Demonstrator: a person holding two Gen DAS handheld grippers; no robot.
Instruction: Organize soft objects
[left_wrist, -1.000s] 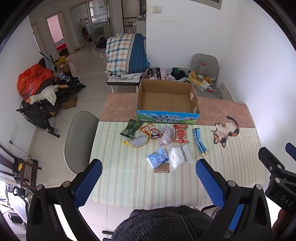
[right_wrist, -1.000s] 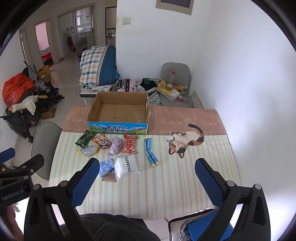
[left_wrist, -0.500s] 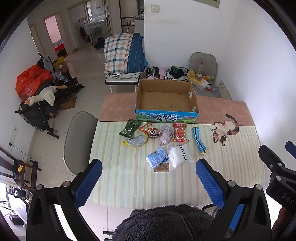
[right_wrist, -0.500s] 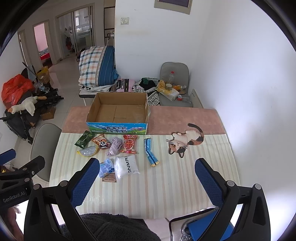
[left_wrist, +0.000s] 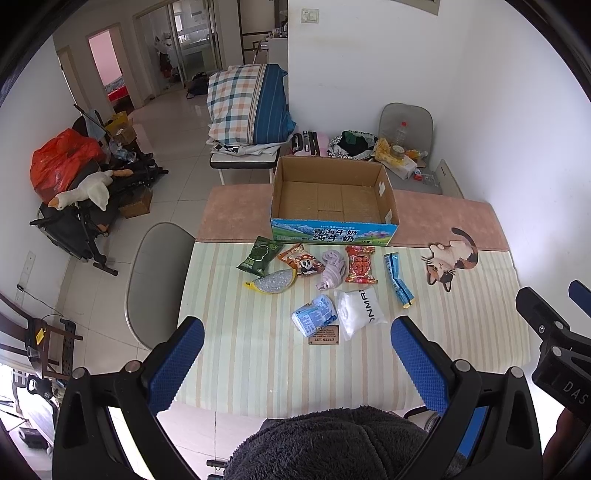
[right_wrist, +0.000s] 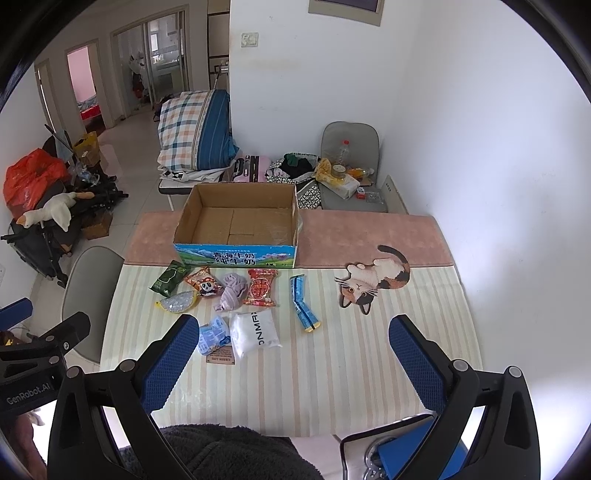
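Soft packets lie in a loose group on the striped table (left_wrist: 240, 369), in the middle of both frames, and none is inside the box (left_wrist: 334, 201) yet. Both grippers hang above the near edge with jaws wide apart and nothing between them. Nearest are the white bag (left_wrist: 360, 312) and the blue pack (left_wrist: 314, 319), almost centred ahead of the left gripper (left_wrist: 297, 363). In the right wrist view they sit at lower left of the right gripper (right_wrist: 291, 363), so I judge the left one is better placed. Behind them is a row: green packet (left_wrist: 260, 254), purple cloth (left_wrist: 332, 271), red packet (left_wrist: 361, 264). The box stands open at the far side.
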